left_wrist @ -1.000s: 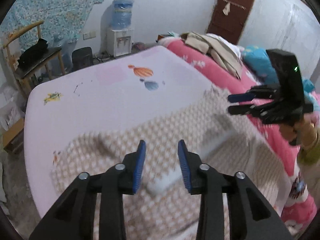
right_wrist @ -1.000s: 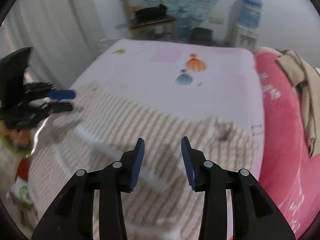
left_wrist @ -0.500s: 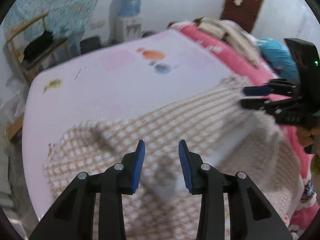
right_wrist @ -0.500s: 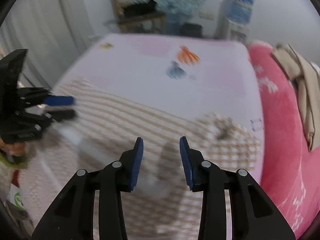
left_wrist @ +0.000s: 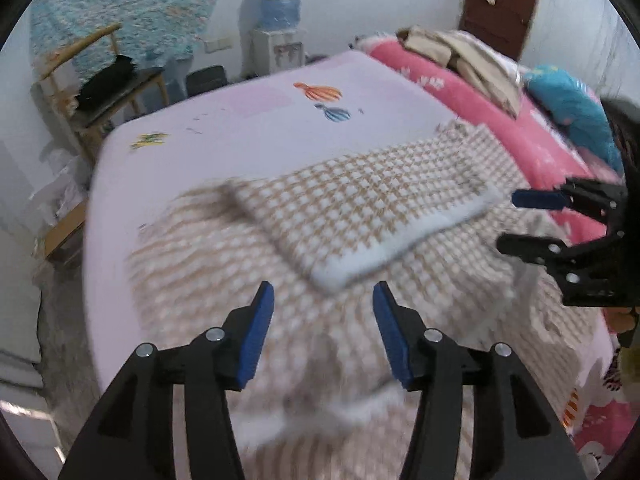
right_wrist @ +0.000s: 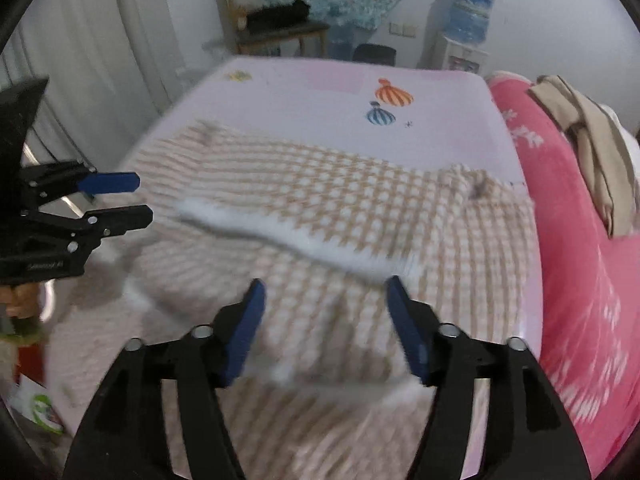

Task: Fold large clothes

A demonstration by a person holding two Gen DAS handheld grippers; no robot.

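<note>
The checked beige garment (left_wrist: 360, 208), its white-hemmed end folded over itself, lies on the pink bed (left_wrist: 248, 120) beside a pink quilt (right_wrist: 580, 280) bearing beige clothes (right_wrist: 592, 148), while left tongs (left_wrist: 323, 332) and right tongs (right_wrist: 326, 326) are opening with nothing between them.

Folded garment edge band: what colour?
White, bordering the tan-and-white checked garment. Clearest in the left wrist view.
</note>
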